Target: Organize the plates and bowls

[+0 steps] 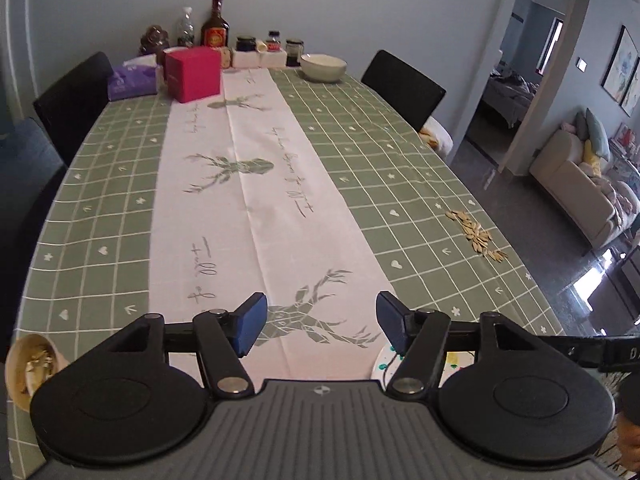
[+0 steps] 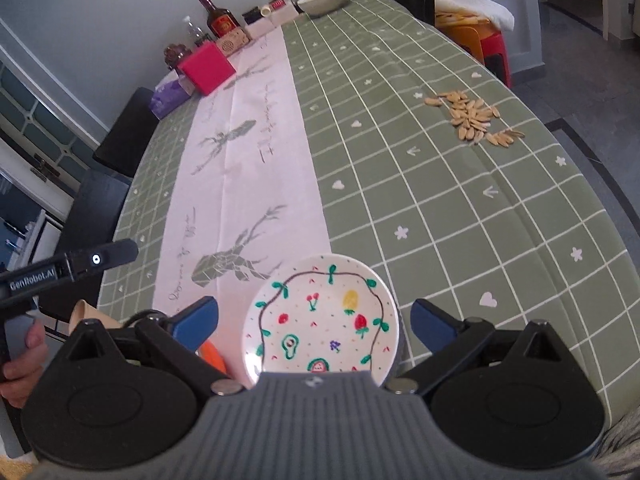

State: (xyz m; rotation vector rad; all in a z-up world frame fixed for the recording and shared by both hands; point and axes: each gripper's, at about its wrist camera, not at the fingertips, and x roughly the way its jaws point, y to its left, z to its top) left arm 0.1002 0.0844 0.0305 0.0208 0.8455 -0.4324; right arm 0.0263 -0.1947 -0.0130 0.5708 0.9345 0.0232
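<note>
The left gripper hangs with jaws spread and empty over the table. The right gripper, jaws spread, frames the painted plate lying at the near edge without touching it. This looks like a pause between placements; next likely means reaching for the far bowl

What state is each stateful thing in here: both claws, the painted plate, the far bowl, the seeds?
left claw: open, nothing between its fingers
right claw: open, above the plate, not gripping it
painted plate: flat on the tablecloth, bare
white bowl: upright at the far end
seeds: scattered loose on the cloth
</note>
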